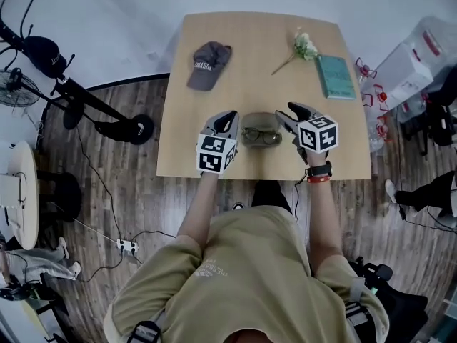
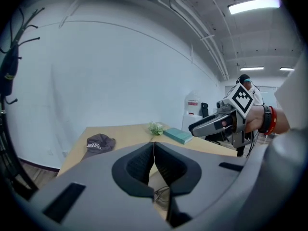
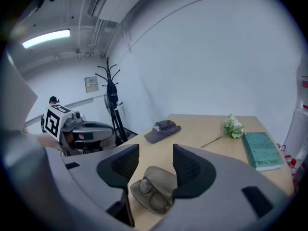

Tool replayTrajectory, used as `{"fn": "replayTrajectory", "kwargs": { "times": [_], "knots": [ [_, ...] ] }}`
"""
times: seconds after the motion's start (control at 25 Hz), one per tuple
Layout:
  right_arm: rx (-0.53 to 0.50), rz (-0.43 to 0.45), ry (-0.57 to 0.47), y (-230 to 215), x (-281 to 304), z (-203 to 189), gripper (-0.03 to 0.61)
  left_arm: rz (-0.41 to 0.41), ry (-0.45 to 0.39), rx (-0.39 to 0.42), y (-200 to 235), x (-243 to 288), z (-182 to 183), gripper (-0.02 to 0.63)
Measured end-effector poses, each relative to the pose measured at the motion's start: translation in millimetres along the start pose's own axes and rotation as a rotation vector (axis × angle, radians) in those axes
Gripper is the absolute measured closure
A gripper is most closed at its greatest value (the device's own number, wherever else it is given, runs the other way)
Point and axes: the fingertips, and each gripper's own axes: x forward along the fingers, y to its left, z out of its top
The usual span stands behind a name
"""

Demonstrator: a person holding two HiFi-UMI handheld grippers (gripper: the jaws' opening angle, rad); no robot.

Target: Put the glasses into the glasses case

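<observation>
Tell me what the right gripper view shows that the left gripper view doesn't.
Only the right gripper view: the left gripper, and the whole open tan oval glasses case holding the dark-framed glasses. Only the left gripper view: the right gripper and a red wristband. Both: the grey fabric cap, white flower sprig, teal book, light wooden table; the left view catches just a sliver of the glasses.
</observation>
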Motion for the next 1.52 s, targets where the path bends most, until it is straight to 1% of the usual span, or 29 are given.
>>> {"fn": "replayTrajectory", "kwargs": {
  "times": [0.12,0.28,0.48,0.72,0.8,0.96,1.16,1.52],
  "knots": [
    [-0.014,-0.028,-0.068,11.7,-13.3,15.3,0.346,0.017,-0.045,-0.001,-3.1,-4.9,17.3,0.591],
    [-0.010,-0.092,-0.156,19.1,-32.1,33.3,0.387,0.034,-0.099,0.008,-7.8,-14.7,41.3,0.591],
    [0.005,-0.190,-0.263,21.5,-58.8,46.1,0.466,0.041,-0.144,0.026,-18.4,-25.8,56.4,0.591],
    [0.024,-0.260,-0.339,19.6,-87.9,48.2,0.546,0.036,-0.171,0.040,-36.2,-28.5,64.7,0.591],
    [0.031,-0.276,-0.353,19.0,-94.4,47.4,0.561,0.034,-0.178,0.044,-40.2,-28.7,66.4,0.591],
    [0.032,-0.291,-0.367,20.7,-102.3,49.0,0.561,0.031,-0.188,0.052,-46.0,-30.1,70.7,0.591],
    [0.030,-0.278,-0.358,22.3,-104.1,49.7,0.563,0.017,-0.198,0.051,-51.5,-31.3,72.5,0.591],
    [0.013,-0.266,-0.348,17.3,-99.8,55.3,0.563,0.024,-0.195,0.052,-49.8,-24.6,73.7,0.591]
  ]
}}
